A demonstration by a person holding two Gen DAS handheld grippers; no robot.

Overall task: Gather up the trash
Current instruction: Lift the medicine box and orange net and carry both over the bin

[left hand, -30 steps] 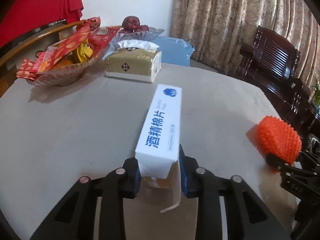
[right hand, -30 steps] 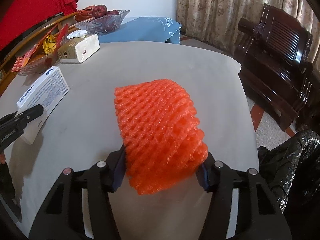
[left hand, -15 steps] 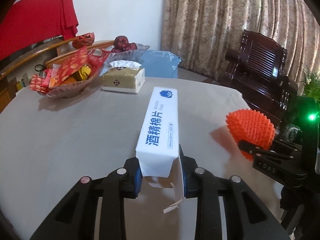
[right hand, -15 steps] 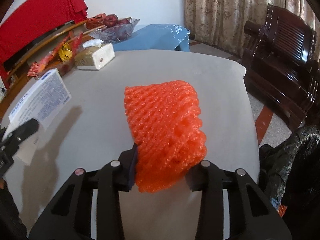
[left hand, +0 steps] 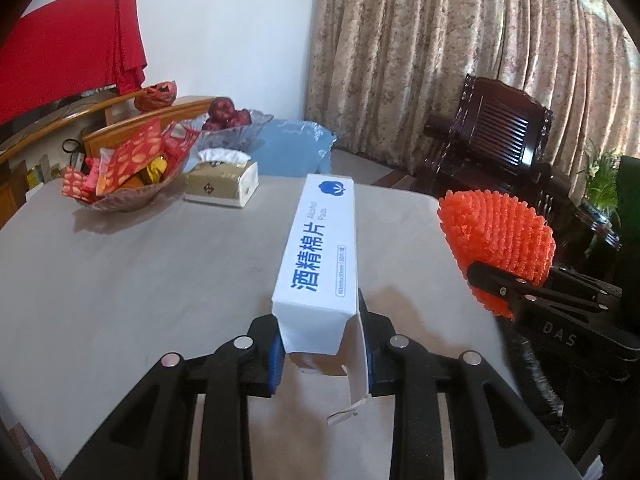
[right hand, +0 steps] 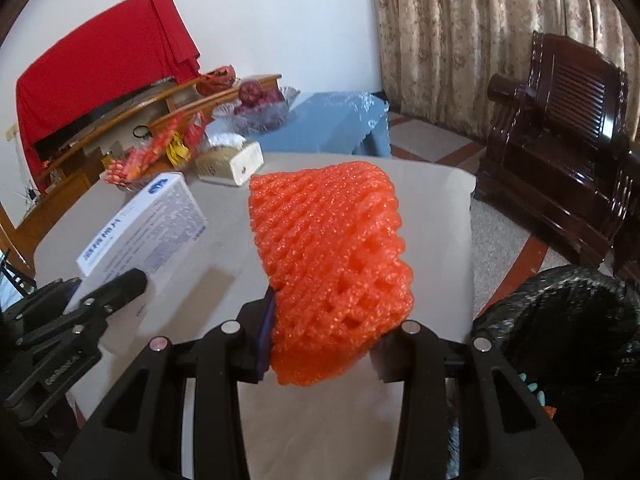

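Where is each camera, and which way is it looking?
Left wrist: sits on the left gripper, looks along its jaws over the table; they clamp a white box. The right gripper shows beside it.
Right wrist: sits on the right gripper, looks the same way; its jaws squeeze an orange net.
Both see box, net, table, tissue pack.

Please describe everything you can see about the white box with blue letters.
The white box is a long, narrow carton, cardboard by its look, with blue Chinese characters, the words "Alcohol Pads" and a blue flower logo on top; one broad side carries fine print. Its near end is open, with flaps hanging loose. The left gripper clamps that end, holding the box above the table, pointing away.
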